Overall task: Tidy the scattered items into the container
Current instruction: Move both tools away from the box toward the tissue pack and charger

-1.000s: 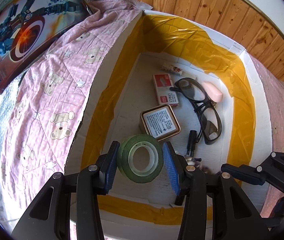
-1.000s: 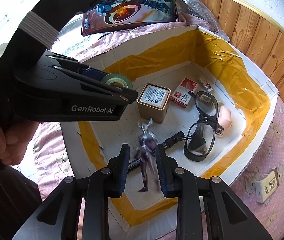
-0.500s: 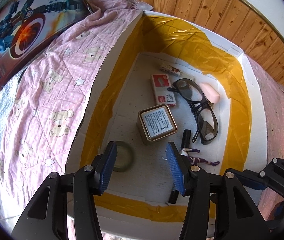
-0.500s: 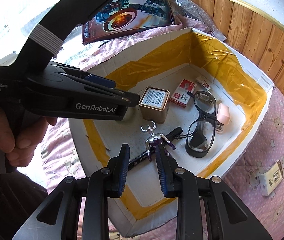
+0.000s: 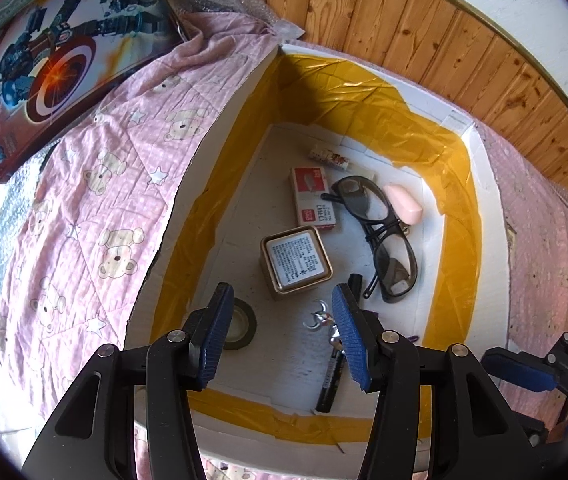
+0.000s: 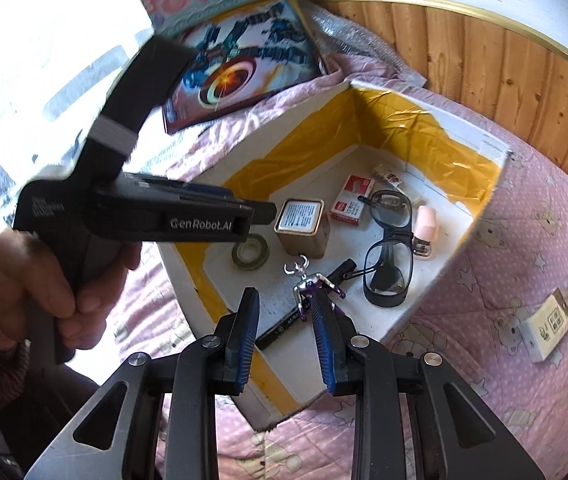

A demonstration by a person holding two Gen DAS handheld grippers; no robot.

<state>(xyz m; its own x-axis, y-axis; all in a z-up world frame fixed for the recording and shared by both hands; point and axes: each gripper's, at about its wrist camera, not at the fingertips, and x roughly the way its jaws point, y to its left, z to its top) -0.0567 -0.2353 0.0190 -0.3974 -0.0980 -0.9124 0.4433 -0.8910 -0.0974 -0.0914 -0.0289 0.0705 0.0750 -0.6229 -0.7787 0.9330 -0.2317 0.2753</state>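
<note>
Left gripper [image 5: 280, 336] open, empty, above box [image 5: 460, 128]; tape [image 5: 240, 324] inside.

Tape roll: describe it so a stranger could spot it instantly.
Look inside the white box lined with yellow tape, on the pink bedspread. In its near left corner, beside the square gold tin, lies the tape roll: the only ring there, dull green, lying flat.

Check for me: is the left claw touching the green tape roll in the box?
Apart. The left wrist view shows the left claw open above the box floor, with the green tape roll lying flat below, partly behind one finger.
</note>
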